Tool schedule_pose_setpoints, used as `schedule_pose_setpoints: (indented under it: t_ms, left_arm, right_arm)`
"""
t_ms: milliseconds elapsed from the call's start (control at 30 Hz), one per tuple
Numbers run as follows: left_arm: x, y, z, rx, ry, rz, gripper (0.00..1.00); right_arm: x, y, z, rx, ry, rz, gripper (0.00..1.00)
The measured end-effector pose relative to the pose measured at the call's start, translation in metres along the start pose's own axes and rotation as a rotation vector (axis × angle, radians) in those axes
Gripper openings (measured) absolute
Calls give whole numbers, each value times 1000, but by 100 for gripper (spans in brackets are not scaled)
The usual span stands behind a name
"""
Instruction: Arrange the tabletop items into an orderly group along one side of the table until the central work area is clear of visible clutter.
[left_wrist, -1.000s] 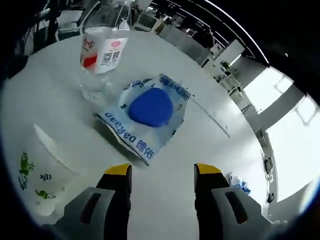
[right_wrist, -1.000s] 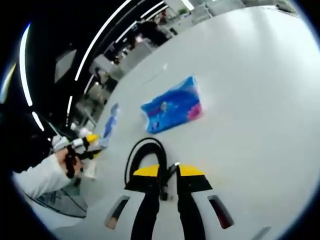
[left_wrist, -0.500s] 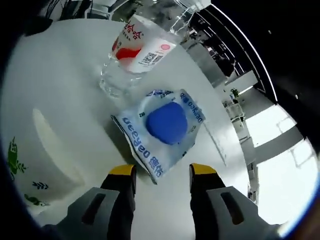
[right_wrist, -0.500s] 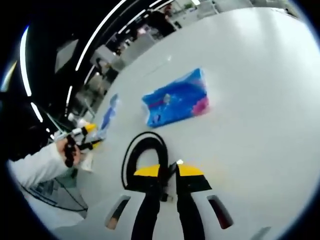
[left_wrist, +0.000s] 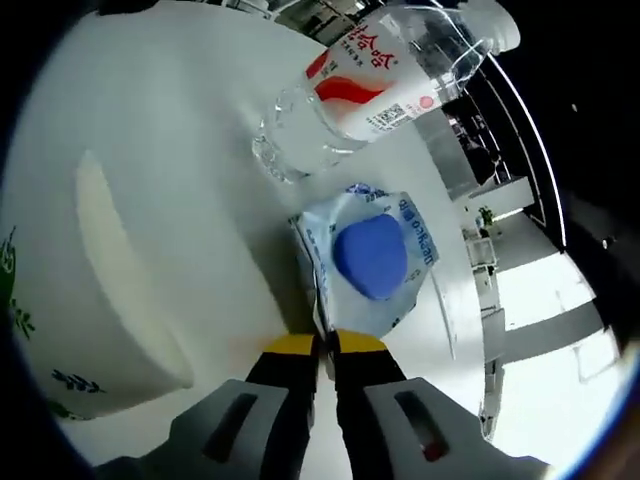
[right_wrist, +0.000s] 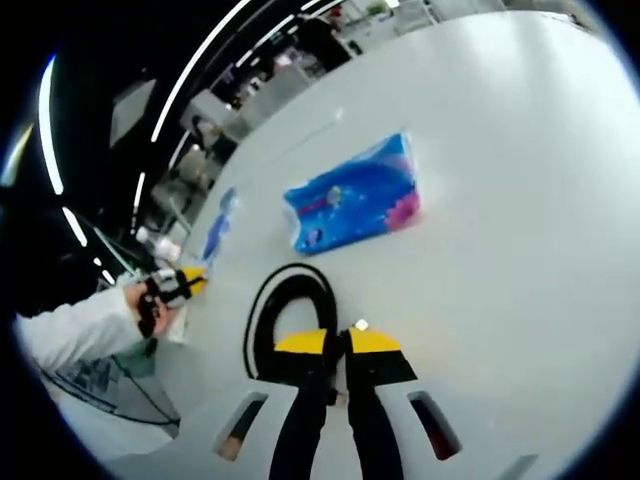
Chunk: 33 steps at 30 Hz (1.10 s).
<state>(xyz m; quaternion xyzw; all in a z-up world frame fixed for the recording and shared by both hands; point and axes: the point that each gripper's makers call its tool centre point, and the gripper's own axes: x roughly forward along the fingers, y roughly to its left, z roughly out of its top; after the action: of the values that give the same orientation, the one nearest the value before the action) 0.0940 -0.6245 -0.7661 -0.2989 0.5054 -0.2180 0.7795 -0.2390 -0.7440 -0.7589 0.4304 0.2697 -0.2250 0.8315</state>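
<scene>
The left claw (left_wrist: 326, 343) pinches the wipes packet (left_wrist: 368, 260) beside a water bottle (left_wrist: 375, 85); the right claw (right_wrist: 338, 341) clamps a black cable (right_wrist: 285, 313) near a blue tissue pack (right_wrist: 355, 205).

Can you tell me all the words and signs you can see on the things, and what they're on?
Bottle: red characters and a square code, too blurred to read.
Packet: blue letters along its edge, too warped to read.
Cup: green leaf pictures, no words.
Blue pack: nothing readable.
</scene>
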Motion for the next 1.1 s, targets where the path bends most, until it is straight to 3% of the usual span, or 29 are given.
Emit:
schedule_pose_setpoints:
  t_ms: [133, 333, 533, 700, 767, 867, 1000, 1067, 1100]
  left_arm:
    - [-1, -2, 2, 0, 6, -14, 0]
    - [-11, -22, 4, 13, 19, -130, 0]
    - [-26, -48, 12, -4, -11, -232, 0]
    - [-50, -83, 9, 14, 12, -392, 0]
    - [-60, -96, 6, -8, 17, -459, 0]
    - [-72, -110, 1, -1, 27, -522, 0]
    - [-95, -136, -15, 71, 73, -644, 0]
    - [-104, -143, -19, 95, 73, -690, 0]
    - [-112, -150, -26, 95, 102, -735, 0]
  right_arm:
    - [-1, 2, 1, 1, -5, 3, 2]
    - [-1, 8, 9, 1, -26, 16, 1]
    - [0, 22, 15, 18, -48, 60, 6]
    - [-6, 54, 36, 220, -124, 196, 9]
    - [-8, 70, 45, 262, -149, 251, 12]
    - [-8, 88, 52, 316, -162, 314, 24]
    - [-8, 120, 65, 548, -184, 466, 42]
    - [-2, 126, 67, 613, -185, 494, 49]
    - [0, 130, 66, 649, -181, 497, 53]
